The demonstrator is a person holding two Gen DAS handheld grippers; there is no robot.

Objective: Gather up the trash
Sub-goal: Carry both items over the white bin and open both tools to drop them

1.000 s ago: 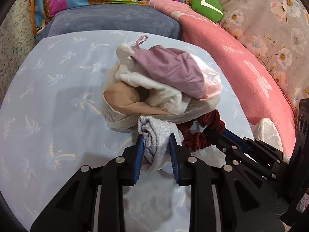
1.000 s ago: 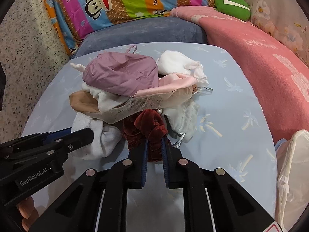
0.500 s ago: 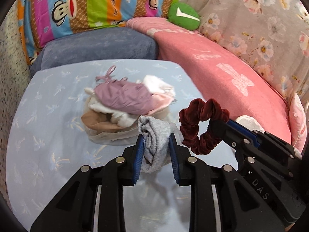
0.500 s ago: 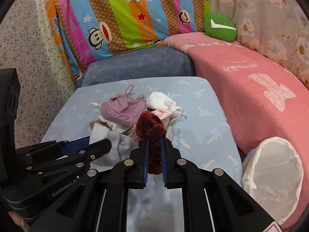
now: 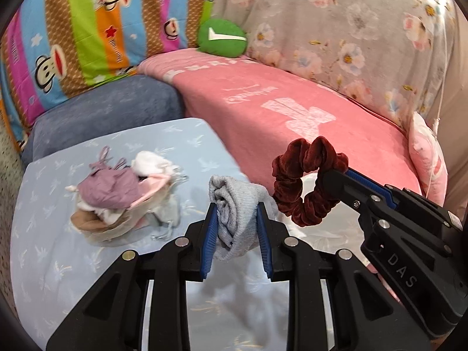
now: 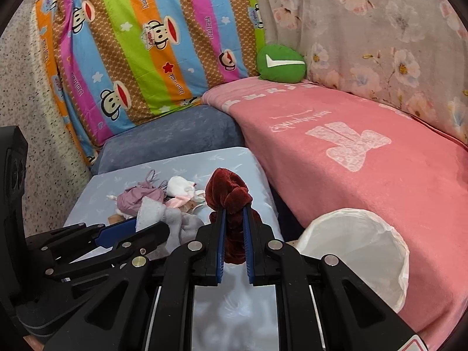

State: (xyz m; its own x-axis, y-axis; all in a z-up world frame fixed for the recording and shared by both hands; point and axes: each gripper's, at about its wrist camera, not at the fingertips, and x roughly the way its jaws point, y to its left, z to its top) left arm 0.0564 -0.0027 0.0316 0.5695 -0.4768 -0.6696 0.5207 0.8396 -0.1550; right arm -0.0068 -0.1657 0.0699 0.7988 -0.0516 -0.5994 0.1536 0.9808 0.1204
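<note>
My left gripper (image 5: 237,209) is shut on a grey sock (image 5: 238,204) and holds it above the light blue table (image 5: 44,263). My right gripper (image 6: 234,209) is shut on a dark red velvet scrunchie (image 6: 226,196), also lifted; the scrunchie shows in the left wrist view (image 5: 304,181) at the tip of the right gripper (image 5: 330,180). The left gripper (image 6: 152,228) with the sock (image 6: 175,219) shows in the right wrist view. A pile of cloth items (image 5: 117,201) lies on the table, to the left of and beyond both grippers.
A white-lined bin (image 6: 359,245) stands at the right, between the table and the pink-covered sofa (image 6: 365,152). A blue-grey cushion (image 5: 102,117), a striped monkey-print pillow (image 6: 146,49) and a green plush (image 5: 222,38) lie behind the table.
Both grippers have risen and drawn back from the pile with the sock and the scrunchie. The pile now looks smaller and farther away, and the bin has come into the right wrist view.
</note>
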